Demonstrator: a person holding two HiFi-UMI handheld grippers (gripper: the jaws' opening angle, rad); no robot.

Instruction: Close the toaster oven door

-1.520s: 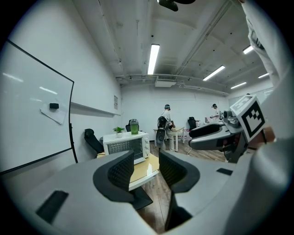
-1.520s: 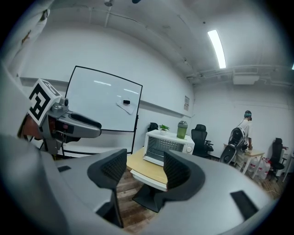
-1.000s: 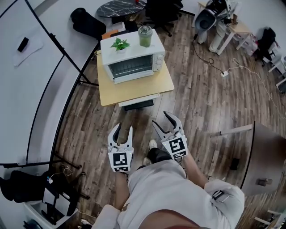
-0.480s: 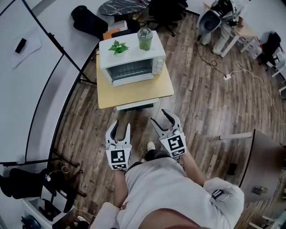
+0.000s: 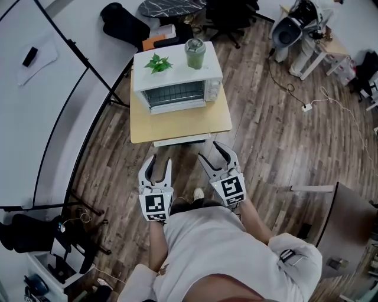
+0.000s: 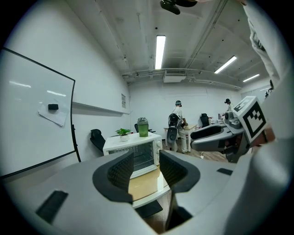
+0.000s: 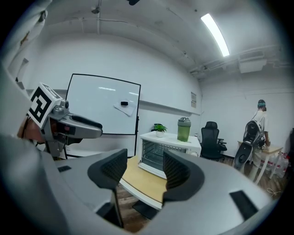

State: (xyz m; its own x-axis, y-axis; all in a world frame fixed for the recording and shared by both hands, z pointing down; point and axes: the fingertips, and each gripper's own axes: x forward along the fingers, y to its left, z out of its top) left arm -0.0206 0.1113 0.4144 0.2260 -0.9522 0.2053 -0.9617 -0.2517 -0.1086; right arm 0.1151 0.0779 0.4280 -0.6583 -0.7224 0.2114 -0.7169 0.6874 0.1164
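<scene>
A white toaster oven [image 5: 177, 88] stands on a small wooden table [image 5: 177, 125], and its glass door looks shut flat against the front. The oven also shows in the left gripper view [image 6: 133, 153] and the right gripper view [image 7: 161, 149]. My left gripper [image 5: 158, 162] and right gripper [image 5: 212, 152] hang side by side over the floor, just short of the table's near edge. They touch nothing. Each pair of jaws stands apart with nothing between, the left [image 6: 146, 167] narrower than the right [image 7: 144, 170].
A potted plant [image 5: 157, 61] and a green lidded cup [image 5: 194, 52] sit on the oven's top. A whiteboard on a stand [image 5: 35, 88] is to the left. Office chairs [image 5: 227, 15] and a desk [image 5: 319, 41] stand behind, and a person [image 6: 177, 124] stands far off.
Both grippers have drawn a little nearer to the table's front edge. The oven and its door look the same.
</scene>
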